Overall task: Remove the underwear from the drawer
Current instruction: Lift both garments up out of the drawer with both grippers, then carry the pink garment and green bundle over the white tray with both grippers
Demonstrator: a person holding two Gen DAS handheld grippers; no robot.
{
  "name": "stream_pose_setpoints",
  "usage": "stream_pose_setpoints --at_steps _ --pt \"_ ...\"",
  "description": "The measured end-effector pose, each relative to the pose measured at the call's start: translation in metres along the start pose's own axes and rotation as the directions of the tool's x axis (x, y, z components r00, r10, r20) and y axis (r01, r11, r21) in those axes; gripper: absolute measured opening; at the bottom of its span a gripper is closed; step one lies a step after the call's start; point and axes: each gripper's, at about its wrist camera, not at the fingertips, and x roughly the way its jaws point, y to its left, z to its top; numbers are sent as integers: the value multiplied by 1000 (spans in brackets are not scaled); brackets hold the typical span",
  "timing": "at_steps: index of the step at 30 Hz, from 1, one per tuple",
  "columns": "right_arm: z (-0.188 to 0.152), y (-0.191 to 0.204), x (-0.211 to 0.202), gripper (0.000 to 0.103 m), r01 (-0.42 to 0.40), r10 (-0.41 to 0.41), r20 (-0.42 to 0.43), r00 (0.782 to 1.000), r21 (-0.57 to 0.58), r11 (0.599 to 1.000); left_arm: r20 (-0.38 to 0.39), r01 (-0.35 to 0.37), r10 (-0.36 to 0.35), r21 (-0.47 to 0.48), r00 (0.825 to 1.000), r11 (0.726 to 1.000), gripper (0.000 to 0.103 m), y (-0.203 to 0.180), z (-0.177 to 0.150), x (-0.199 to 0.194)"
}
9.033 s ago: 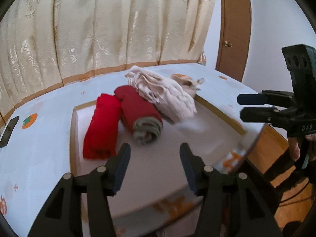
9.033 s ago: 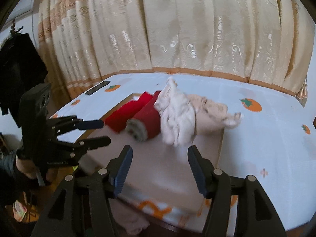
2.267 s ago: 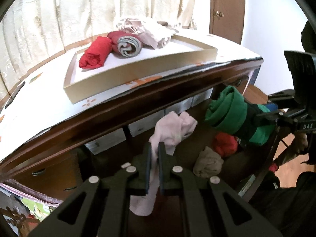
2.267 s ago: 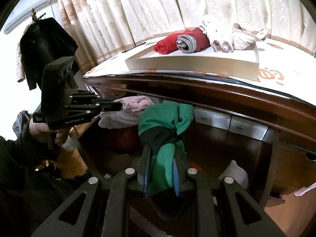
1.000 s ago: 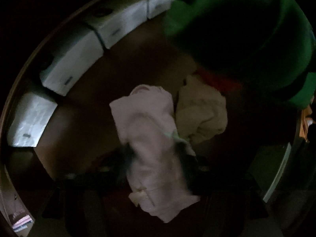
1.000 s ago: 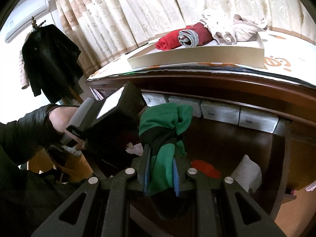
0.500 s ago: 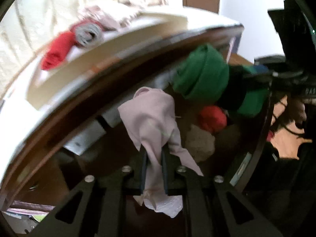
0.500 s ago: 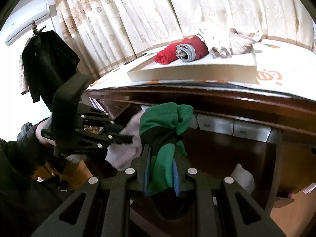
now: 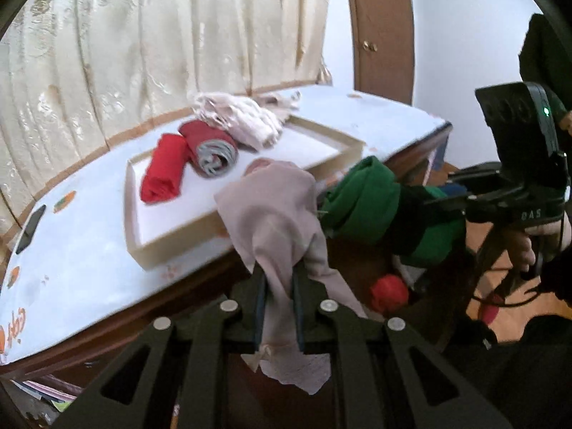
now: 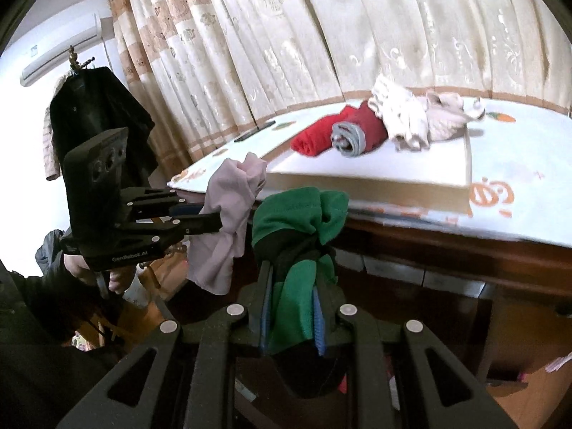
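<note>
We find the task well advanced: the left gripper [image 9: 279,287] is clamped on a pale pink garment [image 9: 275,221], and the right gripper [image 10: 291,316] is clamped on a green and black garment [image 10: 298,221], both pieces held in the air in front of the table edge and clear of the drawer below. On the table a shallow tray [image 9: 171,241] already carries a folded red piece [image 9: 162,173], a rolled red and grey piece [image 9: 212,148] and a heap of cream pieces [image 9: 243,119] at its far end, with its near half bare. We judge that what remains is to set the two held garments down, most likely in that bare part, and to fetch what is left below: a small red item [image 9: 388,291] shows in the dark drawer space beneath the right gripper. The table top wears a white cloth [image 10: 518,164] printed with orange fruit; a dark phone-like slab [image 9: 30,228] lies near its left edge. Behind stand patterned cream curtains [image 10: 321,35], a brown door [image 9: 379,25] to the right, and a black coat [image 10: 96,114] hanging at the left.
</note>
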Motion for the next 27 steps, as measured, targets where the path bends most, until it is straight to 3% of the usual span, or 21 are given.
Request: stream_pose_setpoints --at_steps 12,27 --pt "43 -9 -12 21 -4 5 56 998 -8 1000 37 -41 42 -39 998 998 11 28 24 7" --pt "104 -16 16 21 11 -8 68 998 -32 999 22 -53 55 -86 998 995 11 82 70 31"
